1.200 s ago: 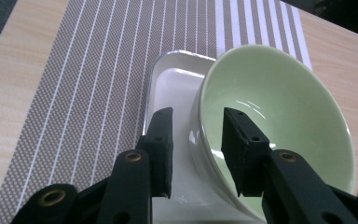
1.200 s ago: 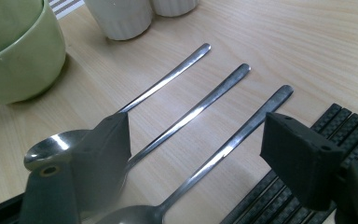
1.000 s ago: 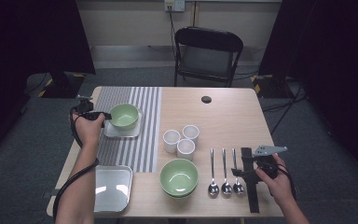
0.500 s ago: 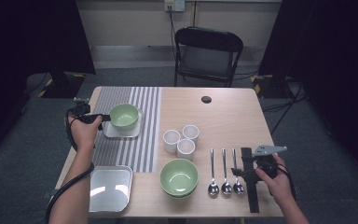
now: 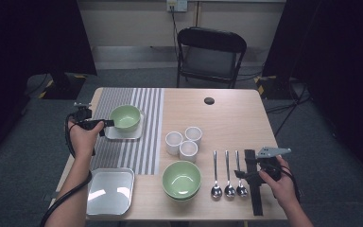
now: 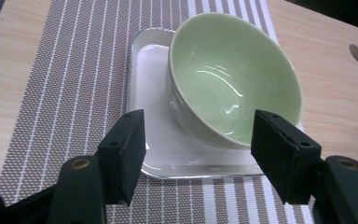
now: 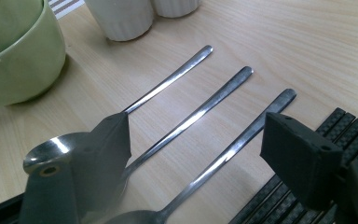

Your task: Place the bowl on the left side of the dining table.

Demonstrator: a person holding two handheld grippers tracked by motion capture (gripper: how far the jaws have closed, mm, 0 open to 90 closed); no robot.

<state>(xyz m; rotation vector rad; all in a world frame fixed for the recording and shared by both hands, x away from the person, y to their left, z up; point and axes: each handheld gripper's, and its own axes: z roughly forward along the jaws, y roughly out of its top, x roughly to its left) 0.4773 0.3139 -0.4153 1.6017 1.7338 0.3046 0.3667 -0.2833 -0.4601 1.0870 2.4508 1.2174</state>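
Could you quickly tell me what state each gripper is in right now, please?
Left gripper: open, jaws just opening, clear of the green bowl.
Right gripper: open, holding nothing, over the spoons.

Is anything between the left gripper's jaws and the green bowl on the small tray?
Nothing but the tray's bare near edge. In the left gripper view the left gripper, whose jaws have just been opening, sits apart from the green bowl on the small tray.

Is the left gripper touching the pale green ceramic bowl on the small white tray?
Apart. In the left gripper view, the left gripper has just been opening; clear gaps separate both pads from the bowl on the tray.
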